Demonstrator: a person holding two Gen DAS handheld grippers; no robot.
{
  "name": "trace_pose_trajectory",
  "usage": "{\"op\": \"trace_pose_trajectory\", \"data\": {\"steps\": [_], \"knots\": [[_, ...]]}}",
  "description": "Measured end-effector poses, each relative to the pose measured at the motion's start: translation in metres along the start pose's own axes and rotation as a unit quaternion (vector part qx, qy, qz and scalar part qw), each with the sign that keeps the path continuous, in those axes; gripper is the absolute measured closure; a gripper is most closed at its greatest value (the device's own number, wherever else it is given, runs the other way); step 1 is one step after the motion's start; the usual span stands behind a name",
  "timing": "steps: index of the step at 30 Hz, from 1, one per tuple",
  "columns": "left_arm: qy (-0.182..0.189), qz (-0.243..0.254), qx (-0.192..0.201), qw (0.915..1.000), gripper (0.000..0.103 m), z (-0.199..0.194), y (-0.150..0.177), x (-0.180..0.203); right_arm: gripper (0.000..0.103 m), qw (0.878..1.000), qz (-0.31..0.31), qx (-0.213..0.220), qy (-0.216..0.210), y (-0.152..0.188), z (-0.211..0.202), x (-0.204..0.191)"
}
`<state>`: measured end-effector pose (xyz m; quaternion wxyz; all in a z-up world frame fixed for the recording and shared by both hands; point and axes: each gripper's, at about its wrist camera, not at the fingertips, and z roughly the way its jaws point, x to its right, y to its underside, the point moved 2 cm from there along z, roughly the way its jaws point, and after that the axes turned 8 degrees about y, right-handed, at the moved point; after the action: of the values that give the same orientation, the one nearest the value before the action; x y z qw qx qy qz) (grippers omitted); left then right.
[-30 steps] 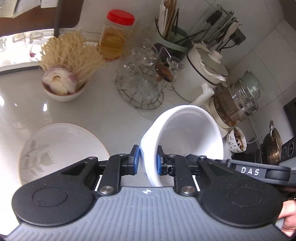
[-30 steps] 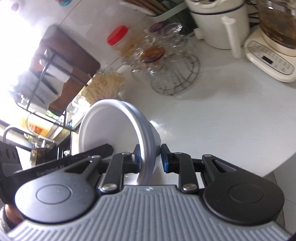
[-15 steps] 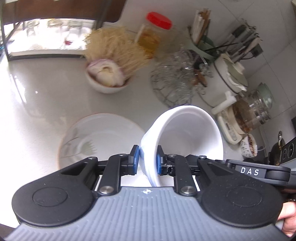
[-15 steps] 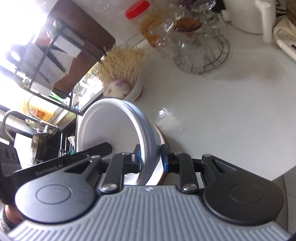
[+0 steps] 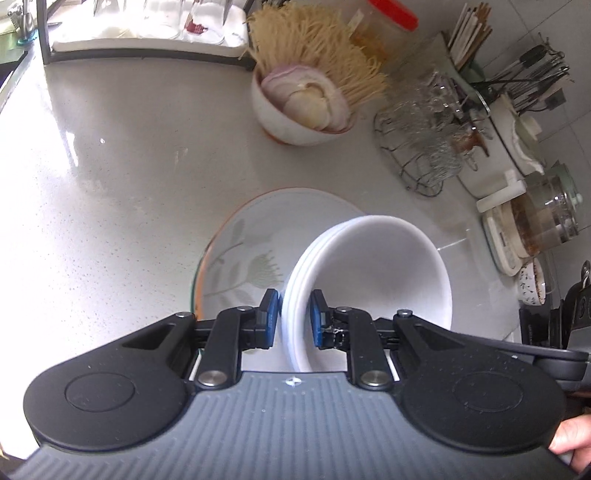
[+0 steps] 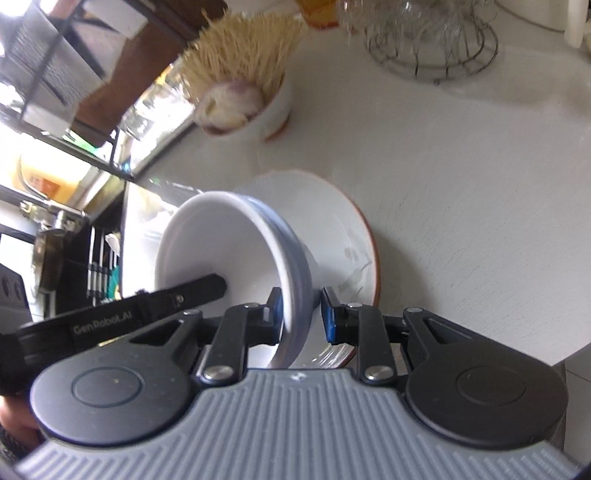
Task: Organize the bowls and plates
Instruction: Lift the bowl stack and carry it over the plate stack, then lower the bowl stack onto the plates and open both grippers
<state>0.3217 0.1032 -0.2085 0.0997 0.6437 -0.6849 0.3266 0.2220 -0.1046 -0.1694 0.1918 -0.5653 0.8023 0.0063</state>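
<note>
A white bowl (image 5: 373, 269) is held over a floral plate (image 5: 251, 243) with an orange rim on the white counter. My left gripper (image 5: 291, 317) is shut on the bowl's near rim. My right gripper (image 6: 301, 315) straddles the opposite rim of the same bowl (image 6: 221, 251), with a small gap showing at its right pad. The plate (image 6: 347, 236) lies under the bowl in the right wrist view. The left gripper's finger (image 6: 184, 295) shows inside the bowl there.
A bowl of onion and noodles (image 5: 306, 99) stands behind the plate. A wire rack of glasses (image 5: 428, 136), a white pot (image 5: 513, 147), a kettle (image 5: 543, 218) and utensil holders sit at the right. A dish rack (image 5: 140, 33) is at the back left. The counter edge (image 6: 554, 354) is near right.
Both grippers have carried the bowl left, from bare counter to above the floral plate. The right gripper's pads have spread a little on the rim.
</note>
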Motion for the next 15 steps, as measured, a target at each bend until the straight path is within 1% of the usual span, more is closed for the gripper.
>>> {"op": "trace_pose_trajectory", "data": {"steps": [7,15], "knots": [[-0.008,0.013,-0.01,0.9998,0.082,0.014,-0.007,-0.006,0.078,1.0,-0.007,0.006,0.017,-0.003,0.012,-0.005],[-0.007,0.011,-0.018,0.9997,0.082,0.022,-0.01,-0.008,0.077,1.0,0.01,-0.001,0.02,-0.006,0.019,-0.001]]}}
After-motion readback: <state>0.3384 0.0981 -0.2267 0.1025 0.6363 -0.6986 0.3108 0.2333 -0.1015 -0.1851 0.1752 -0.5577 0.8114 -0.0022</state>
